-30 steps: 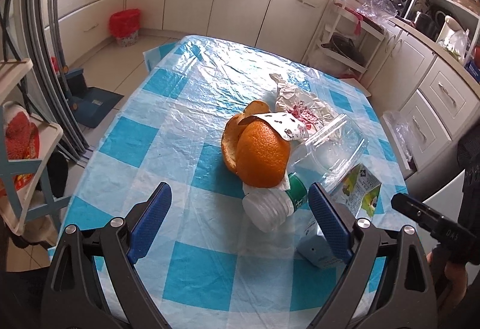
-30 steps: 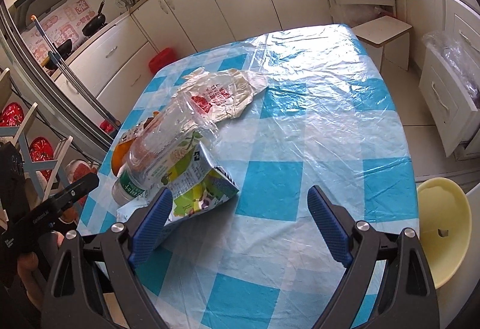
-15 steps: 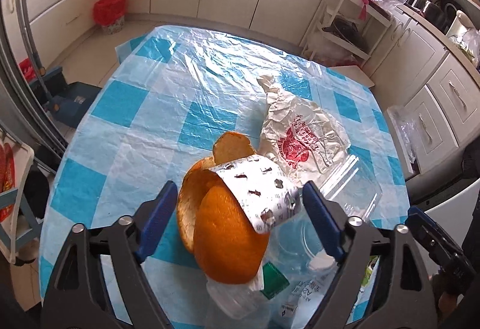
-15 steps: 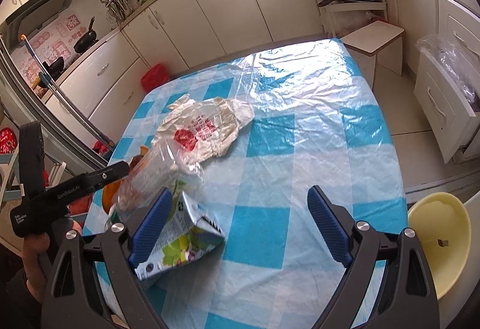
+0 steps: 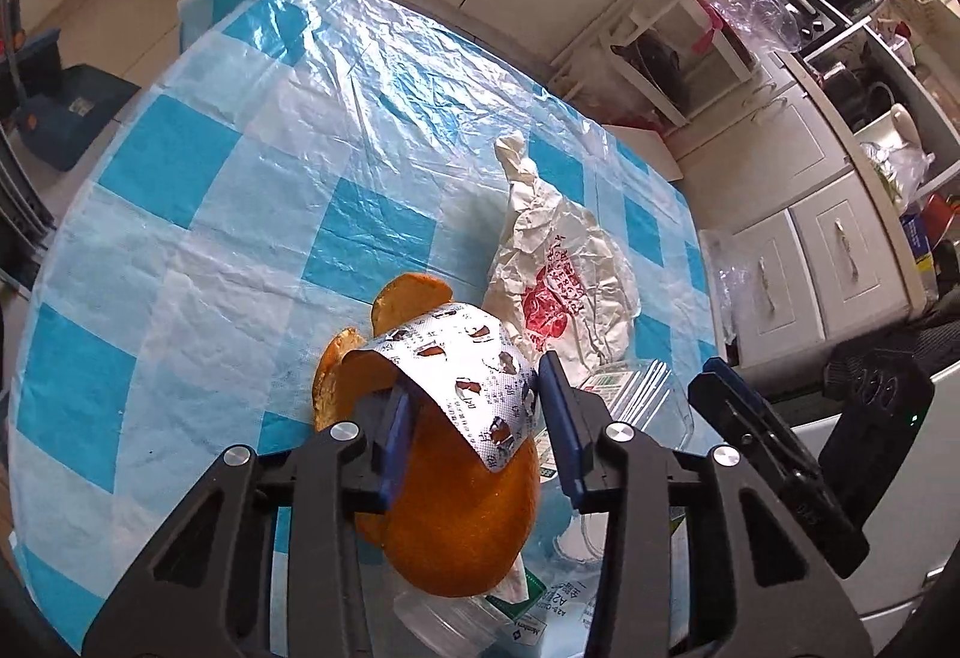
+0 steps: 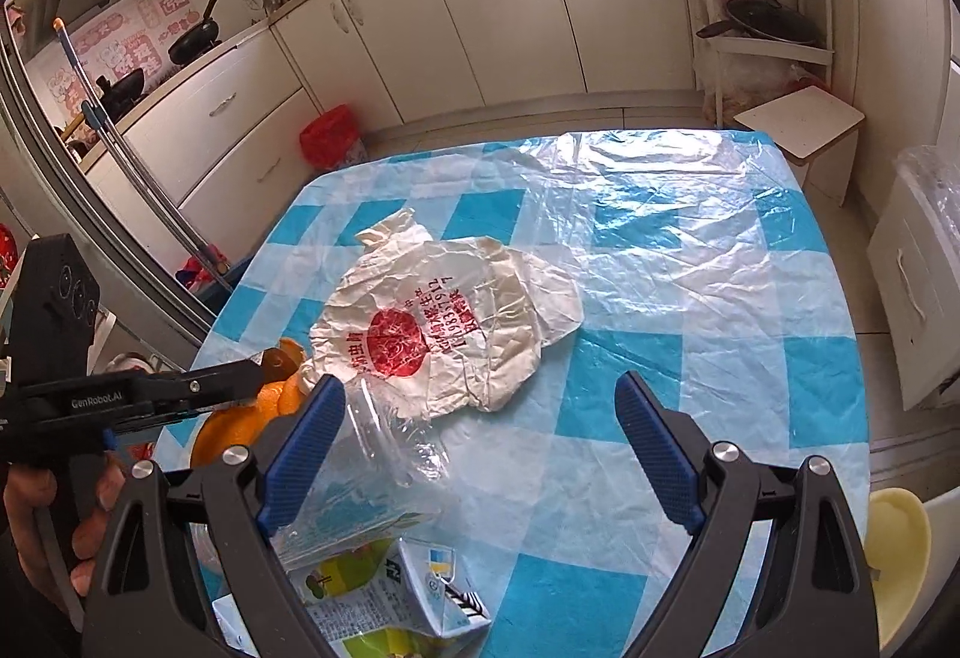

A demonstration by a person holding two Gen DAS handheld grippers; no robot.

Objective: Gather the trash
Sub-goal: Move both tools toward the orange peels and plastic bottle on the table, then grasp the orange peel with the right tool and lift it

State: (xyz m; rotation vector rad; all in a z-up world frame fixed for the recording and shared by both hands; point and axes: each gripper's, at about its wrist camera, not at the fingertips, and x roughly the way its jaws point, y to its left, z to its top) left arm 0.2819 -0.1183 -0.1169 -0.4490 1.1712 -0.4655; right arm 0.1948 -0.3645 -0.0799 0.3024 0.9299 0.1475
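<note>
While my left gripper (image 5: 477, 439) points down at the trash pile near the bench (image 5: 198, 214) edge, I read its jaws as half closed around the orange peel (image 5: 456, 526). They have just been closing. The peel and the foil blister pack (image 5: 462, 376) draped over its top sit between the blue pads (image 5: 393, 439); the pads appear to meet the pack's edges, but I cannot tell whether they press firmly. From the right wrist view, the left gripper's black finger (image 6: 180, 394) crosses in front of the peel (image 6: 240, 418), with the person's hand (image 6: 42, 526) on its handle.

My right gripper (image 6: 477, 442) hovers over the same pile with its jaws spread wide and nothing pinched. Its left pad (image 6: 303, 448) is just beside a clear plastic container (image 6: 366, 478), which lies tilted on its side. A crushed green-and-white drink carton (image 6: 384, 592) lies below the container, near the bench edge.

Item positions:
- Crumpled white bag with red print (image 6: 444, 328): flat on the bench, just beyond the container and beside the peel.
- Clear bottle with a green label (image 5: 474, 616): under the peel, partly hidden.
- Blue-and-white checked cover: spread over the whole bench, with a clear film on its far part.

A red-lined waste bin (image 6: 333, 138) stands on the floor by the cabinets, well apart from the bench.
</note>
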